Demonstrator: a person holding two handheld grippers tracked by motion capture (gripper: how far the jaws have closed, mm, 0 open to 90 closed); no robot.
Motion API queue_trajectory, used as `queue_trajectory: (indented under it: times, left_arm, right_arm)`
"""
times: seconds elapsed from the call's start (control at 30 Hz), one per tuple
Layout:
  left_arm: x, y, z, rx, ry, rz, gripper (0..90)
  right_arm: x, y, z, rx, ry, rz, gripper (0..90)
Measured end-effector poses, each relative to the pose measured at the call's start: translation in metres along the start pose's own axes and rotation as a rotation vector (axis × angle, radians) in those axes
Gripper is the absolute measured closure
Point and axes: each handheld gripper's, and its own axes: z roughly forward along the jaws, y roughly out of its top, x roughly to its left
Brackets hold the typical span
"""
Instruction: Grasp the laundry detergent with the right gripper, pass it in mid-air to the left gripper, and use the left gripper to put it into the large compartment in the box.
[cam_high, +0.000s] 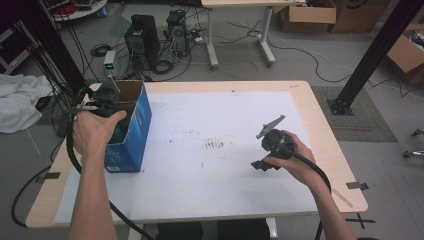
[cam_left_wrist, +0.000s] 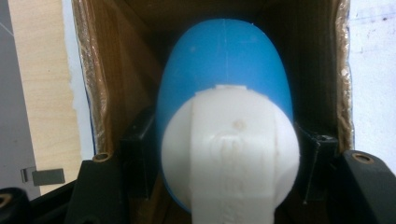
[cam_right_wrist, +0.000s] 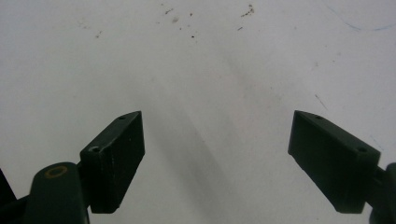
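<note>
Pale wood edges my table (cam_high: 320, 125), its top covered by a white sheet (cam_high: 225, 165) speckled with dark marks. At its left side stands my blue cardboard box (cam_high: 137, 130), open at the top. My left gripper (cam_left_wrist: 224, 154) reaches down into that opening, its jaws clamped on either side of a blue-and-white egg-shaped object (cam_left_wrist: 224, 74) inside the brown walls. My right gripper (cam_right_wrist: 217, 158) hangs over bare sheet well to the right, jaws spread wide with nothing between them.
</note>
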Motion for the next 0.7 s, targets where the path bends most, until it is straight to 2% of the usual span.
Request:
queue_trajectory:
  times: [0.7]
  left_arm:
    - [-0.0018,-0.0001,0.0006,-0.009,0.001,0.003,38.0]
  right_arm:
    - [-0.0007,-0.0004,0.0008,0.006,0.001,0.003,18.6]
